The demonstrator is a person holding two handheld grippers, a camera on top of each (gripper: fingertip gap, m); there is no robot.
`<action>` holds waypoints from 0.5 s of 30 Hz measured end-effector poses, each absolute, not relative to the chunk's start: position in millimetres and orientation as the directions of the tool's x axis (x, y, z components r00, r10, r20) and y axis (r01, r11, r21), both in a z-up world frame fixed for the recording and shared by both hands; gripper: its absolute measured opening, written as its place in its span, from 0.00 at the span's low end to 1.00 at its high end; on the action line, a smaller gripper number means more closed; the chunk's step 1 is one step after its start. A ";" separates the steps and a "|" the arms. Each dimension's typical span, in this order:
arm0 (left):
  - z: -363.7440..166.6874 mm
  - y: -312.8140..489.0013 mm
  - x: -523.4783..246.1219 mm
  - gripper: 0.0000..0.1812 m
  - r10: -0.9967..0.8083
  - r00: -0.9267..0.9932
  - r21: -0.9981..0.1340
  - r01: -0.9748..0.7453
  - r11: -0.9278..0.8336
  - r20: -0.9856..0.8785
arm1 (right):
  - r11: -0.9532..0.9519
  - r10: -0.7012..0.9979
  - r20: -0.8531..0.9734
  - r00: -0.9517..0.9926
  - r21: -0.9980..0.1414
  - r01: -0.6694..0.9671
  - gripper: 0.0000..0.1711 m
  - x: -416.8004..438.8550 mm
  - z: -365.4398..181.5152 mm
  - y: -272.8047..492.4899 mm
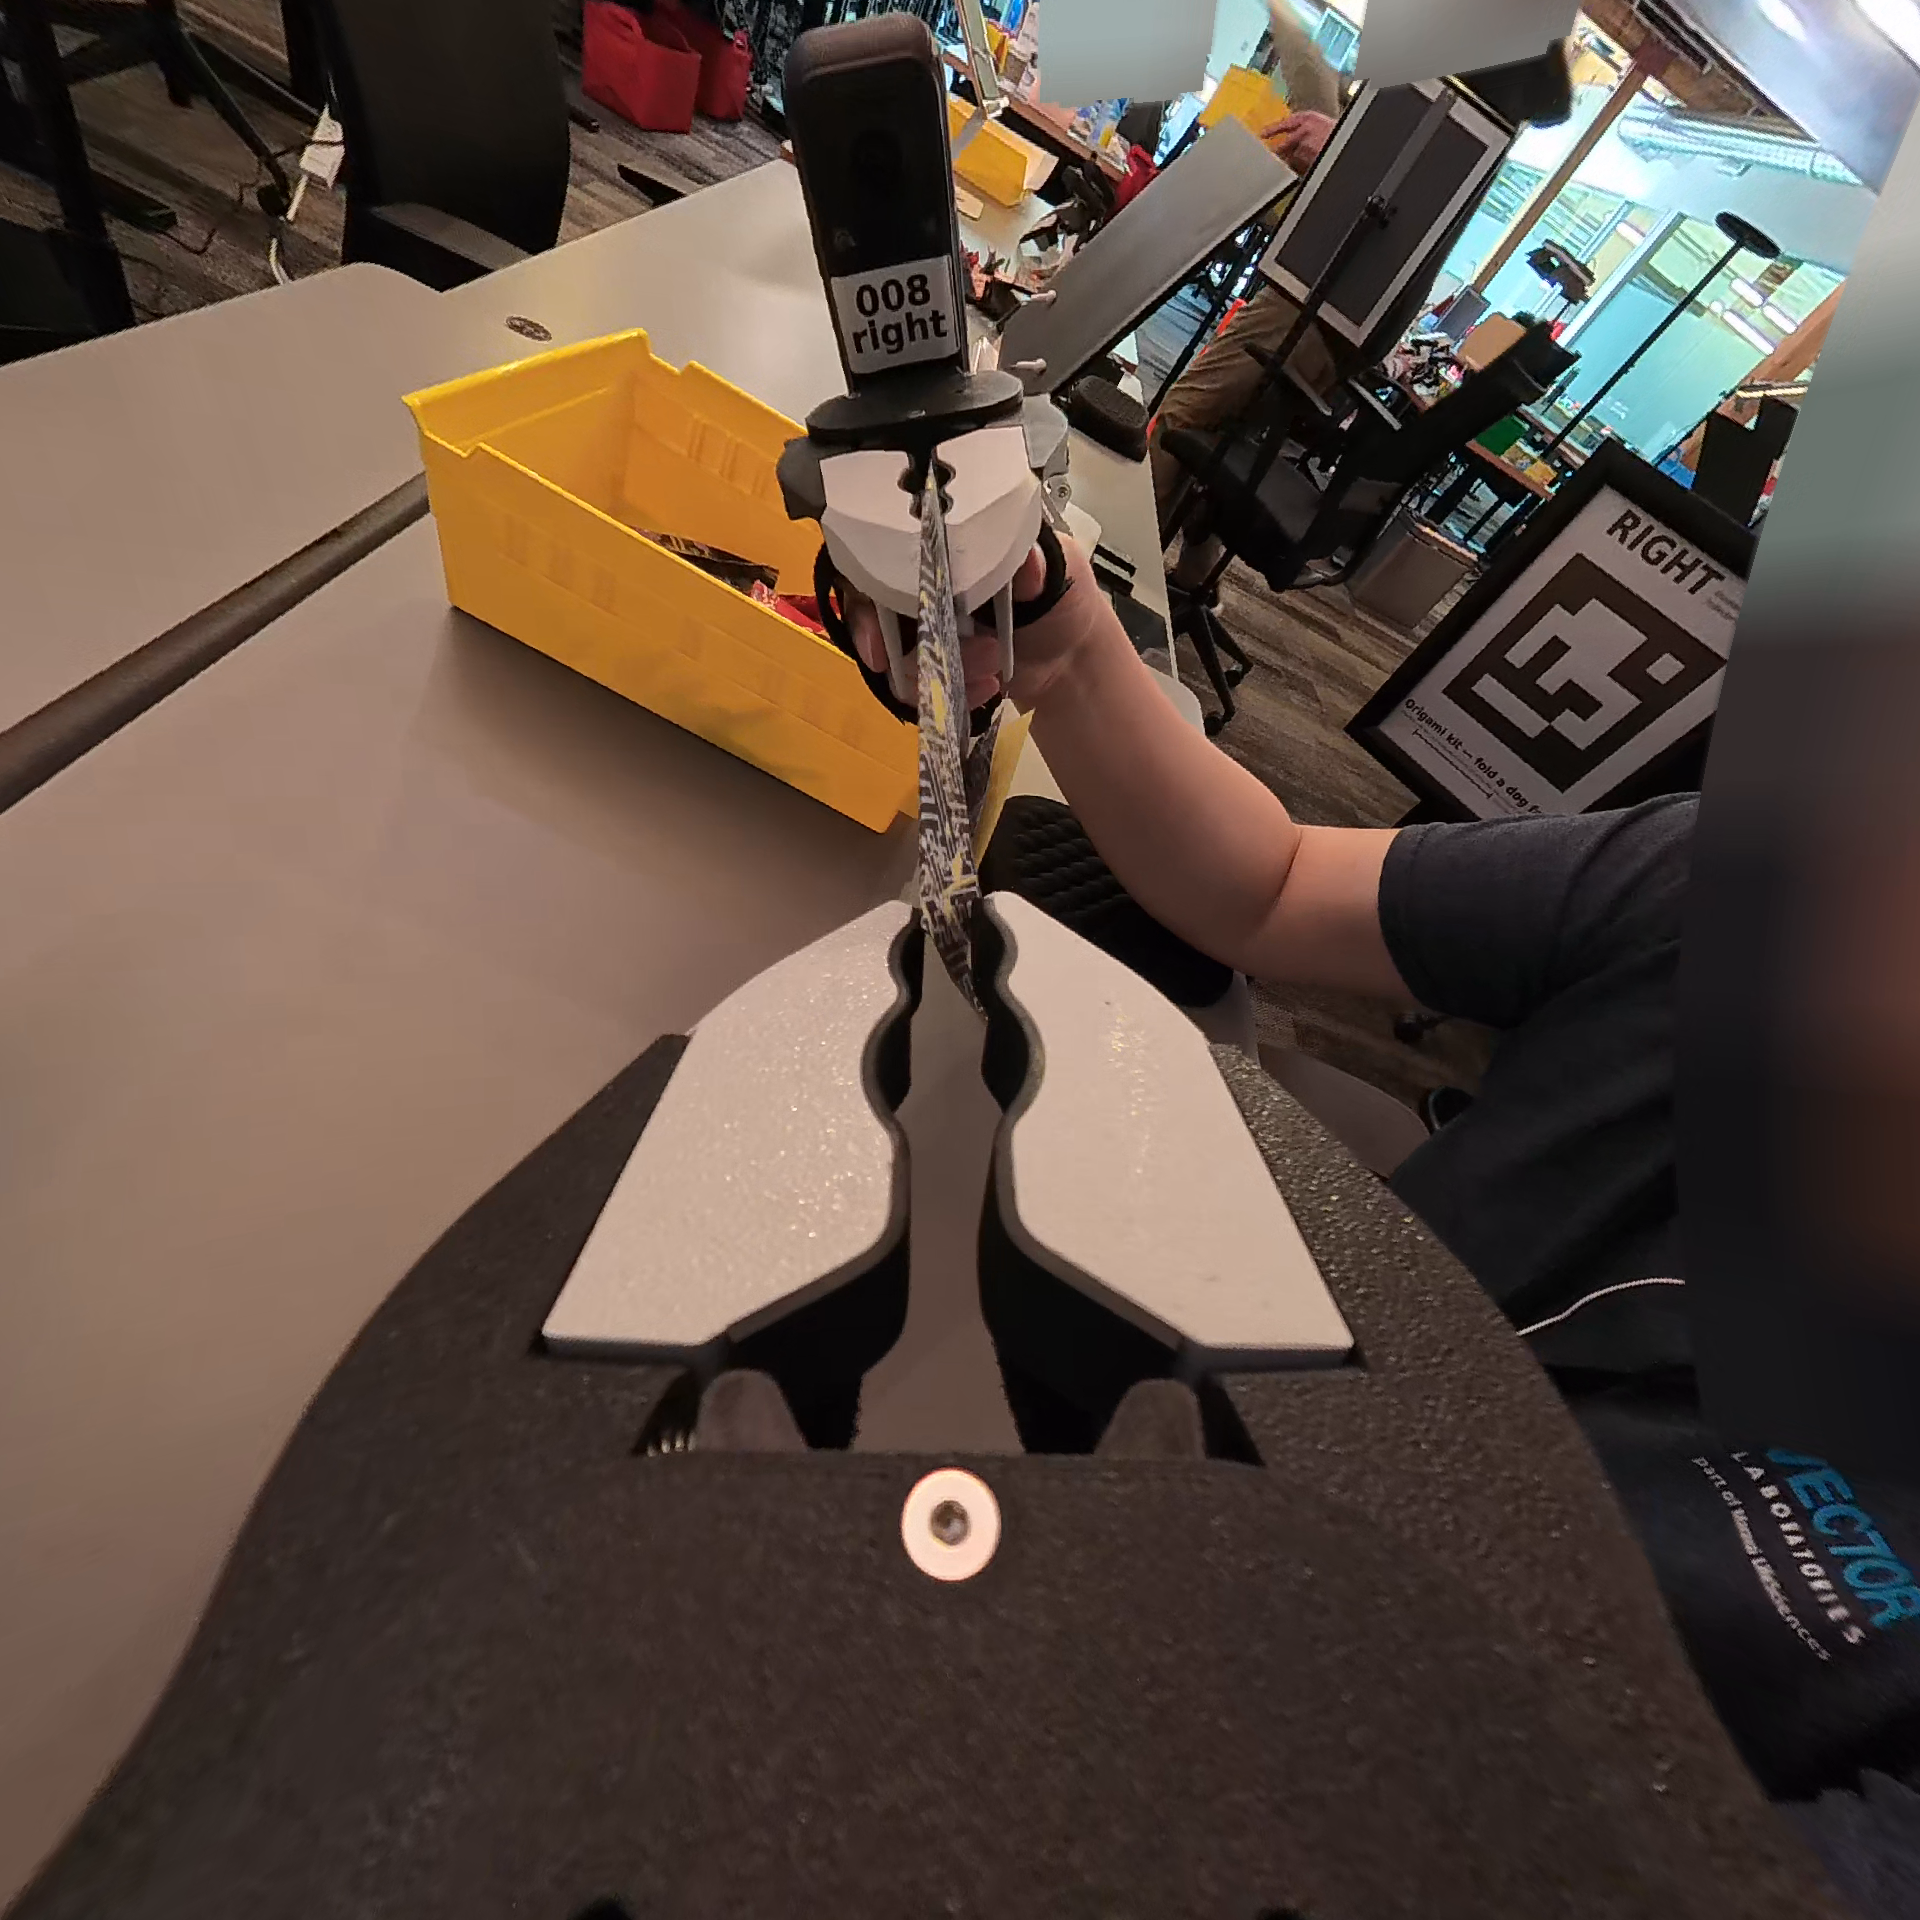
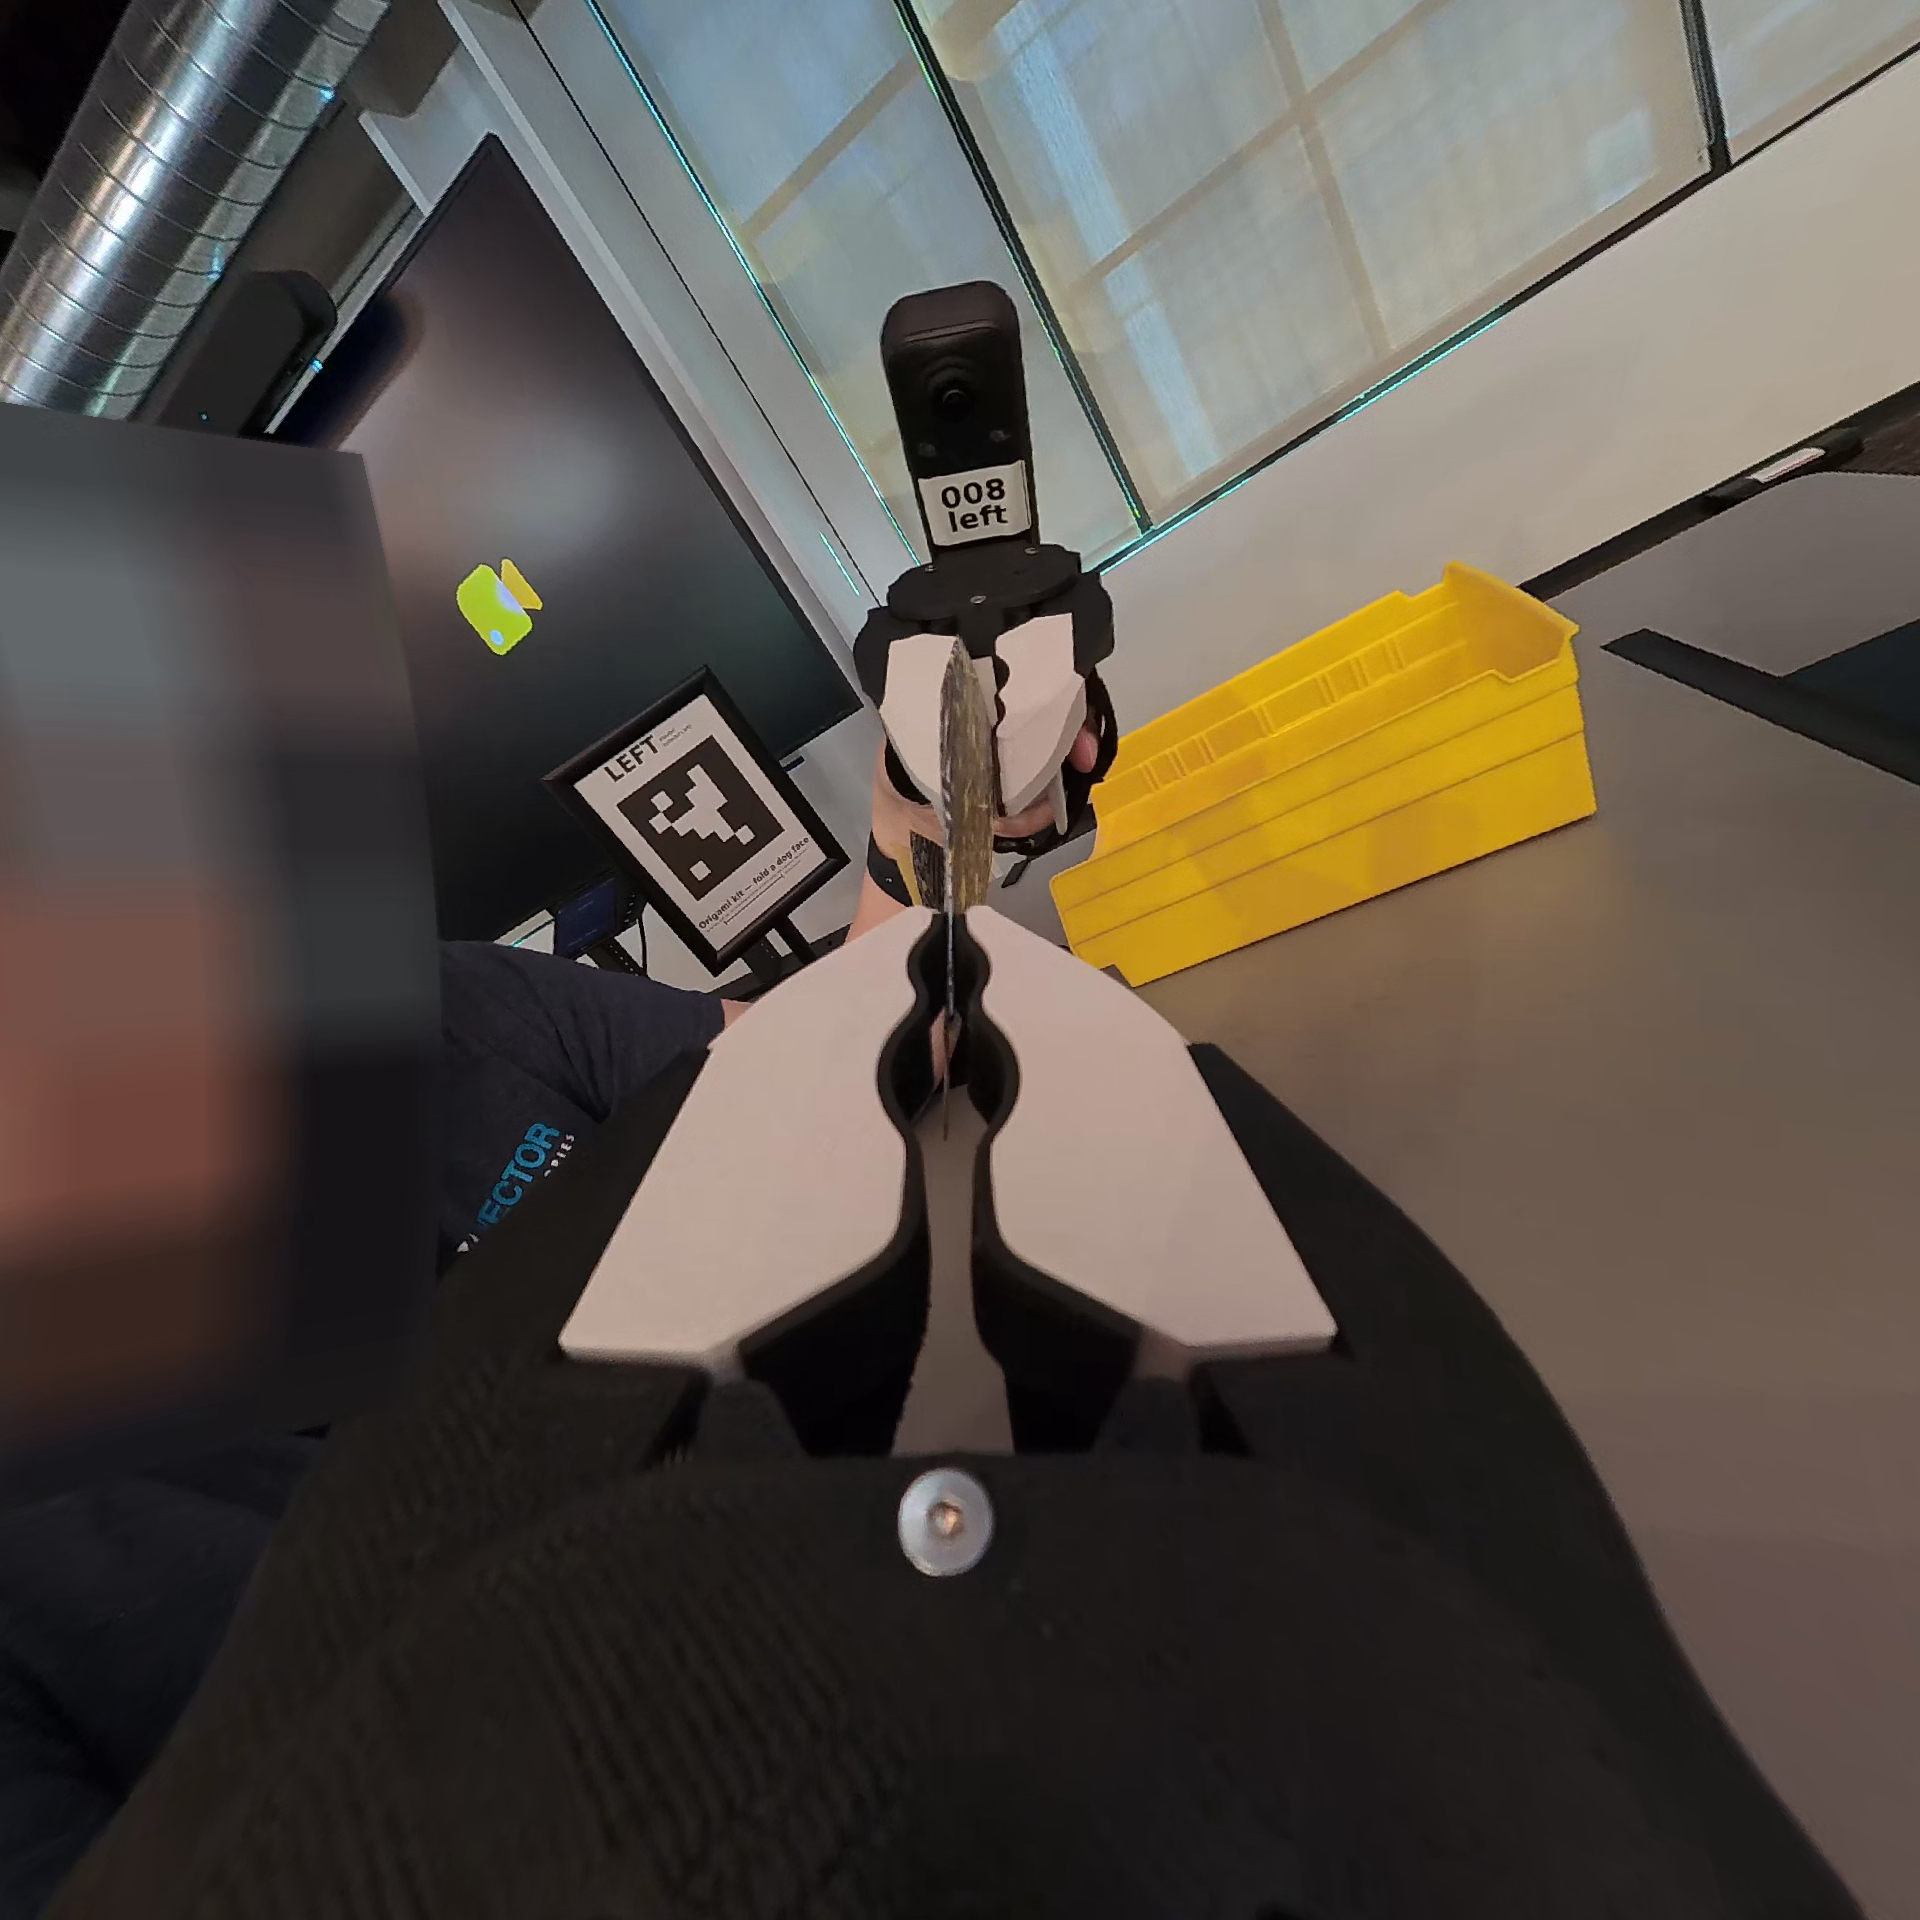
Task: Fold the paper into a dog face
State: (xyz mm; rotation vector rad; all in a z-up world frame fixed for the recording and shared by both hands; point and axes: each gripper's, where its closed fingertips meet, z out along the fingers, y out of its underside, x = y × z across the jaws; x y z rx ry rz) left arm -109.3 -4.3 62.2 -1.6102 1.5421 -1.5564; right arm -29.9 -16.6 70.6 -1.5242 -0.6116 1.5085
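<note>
We hold the patterned paper [image 1: 943, 831] edge-on above the grey bench [image 1: 312, 883], stretched between both grippers. Our left gripper [image 1: 948, 920] pinches its near end; our right gripper [image 2: 951, 925] clamps the other, a yellow bin [image 1: 623, 540] at ten o'clock.

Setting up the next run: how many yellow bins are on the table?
1. The yellow bin sits on the grey table, beyond the patterned paper both claws pinch; others may be out of view.

Patterned paper [image 1: 940, 790]; glossy yellow plastic bin [image 1: 623, 561]; matt table [image 1: 312, 935].
</note>
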 end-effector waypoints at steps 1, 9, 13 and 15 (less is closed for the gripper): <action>62.3 -3.7 -109.9 0.04 -0.875 -0.242 -0.863 -0.405 -0.303 0.420 | -0.493 0.836 -0.531 0.136 -0.837 -0.235 0.01 -29.7 70.6 -16.7; 66.0 11.7 -124.1 0.07 -0.895 -0.179 -0.866 -0.385 -0.318 0.408 | -0.504 0.817 -0.552 0.169 -0.825 -0.257 0.01 -17.2 65.0 -12.1; 71.9 26.6 -136.5 0.07 -0.925 -0.098 -0.882 -0.354 -0.312 0.367 | -0.503 0.809 -0.554 0.194 -0.825 -0.259 0.01 -12.1 62.6 -9.8; 78.0 28.9 -141.8 0.07 -0.927 -0.091 -0.890 -0.327 -0.316 0.363 | -0.501 0.802 -0.559 0.208 -0.821 -0.274 0.01 -8.1 64.3 -9.3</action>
